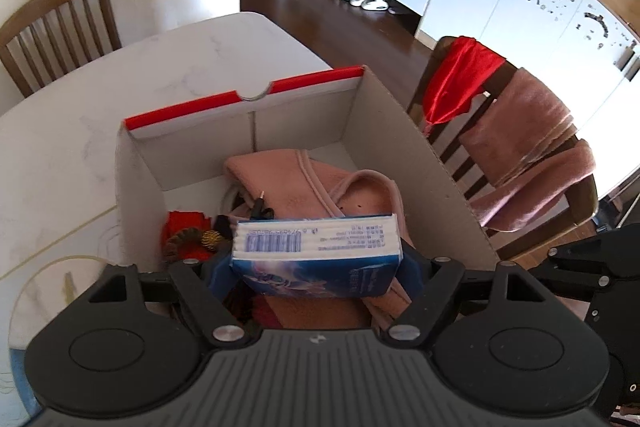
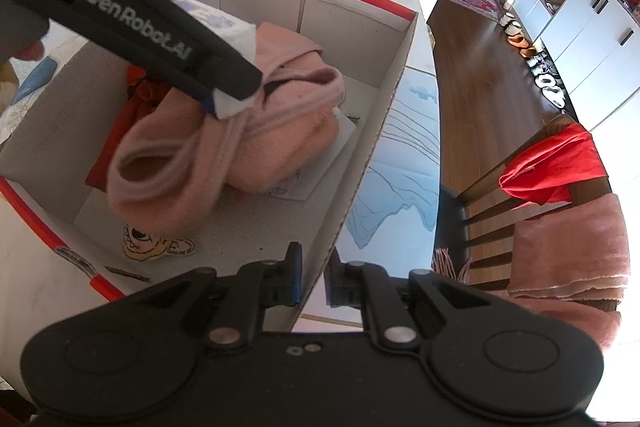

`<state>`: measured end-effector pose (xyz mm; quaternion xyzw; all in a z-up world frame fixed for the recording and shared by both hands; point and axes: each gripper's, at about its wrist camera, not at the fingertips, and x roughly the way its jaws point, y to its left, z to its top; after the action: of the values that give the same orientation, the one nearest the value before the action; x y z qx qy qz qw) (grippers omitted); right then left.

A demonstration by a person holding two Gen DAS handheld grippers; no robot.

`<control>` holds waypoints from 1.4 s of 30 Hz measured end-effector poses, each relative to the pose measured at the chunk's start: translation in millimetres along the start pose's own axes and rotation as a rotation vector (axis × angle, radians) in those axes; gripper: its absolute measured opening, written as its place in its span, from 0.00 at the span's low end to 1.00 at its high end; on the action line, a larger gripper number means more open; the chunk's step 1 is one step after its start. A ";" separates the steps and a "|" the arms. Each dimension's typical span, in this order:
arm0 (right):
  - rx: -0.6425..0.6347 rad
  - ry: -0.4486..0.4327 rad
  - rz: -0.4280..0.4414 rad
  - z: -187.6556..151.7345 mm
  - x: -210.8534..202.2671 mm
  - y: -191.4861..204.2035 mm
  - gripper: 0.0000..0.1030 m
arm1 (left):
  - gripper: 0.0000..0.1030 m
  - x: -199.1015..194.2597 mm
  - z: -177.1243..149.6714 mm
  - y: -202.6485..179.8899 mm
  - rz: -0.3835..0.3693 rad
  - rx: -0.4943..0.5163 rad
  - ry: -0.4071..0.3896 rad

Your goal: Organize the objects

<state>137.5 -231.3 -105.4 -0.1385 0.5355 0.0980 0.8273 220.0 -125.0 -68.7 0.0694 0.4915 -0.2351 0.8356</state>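
An open cardboard box (image 1: 394,131) with a red rim stands on the white table. In it lie a pink cloth (image 1: 288,179), a red item (image 1: 184,223) and a cartoon sticker (image 2: 152,247). My left gripper (image 1: 314,267) is shut on a blue and white tissue pack (image 1: 316,239), held sideways just above the pink cloth inside the box. In the right wrist view one black finger (image 2: 224,67) of that gripper crosses the box, with the pack's white end (image 2: 230,107) showing below it. My right gripper (image 2: 314,283) is shut on the box's near right wall (image 2: 384,99).
To the right of the table is a wooden chair (image 1: 452,147) draped with a red cloth (image 1: 460,83) and a pink towel (image 1: 532,155). Another chair (image 1: 60,23) stands at the far left. A blue-patterned mat (image 2: 400,167) lies beside the box. Shoes line the cabinets beyond.
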 end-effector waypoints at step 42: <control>0.117 -0.318 0.071 -7.9 -105.6 5.7 0.18 | 0.87 -127.4 -80.3 17.6 0.035 0.013 -0.263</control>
<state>85.9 -230.0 -12.7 -0.0540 0.4073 0.1162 0.9043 112.9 -40.3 -2.6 0.0518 0.3747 -0.2309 0.8964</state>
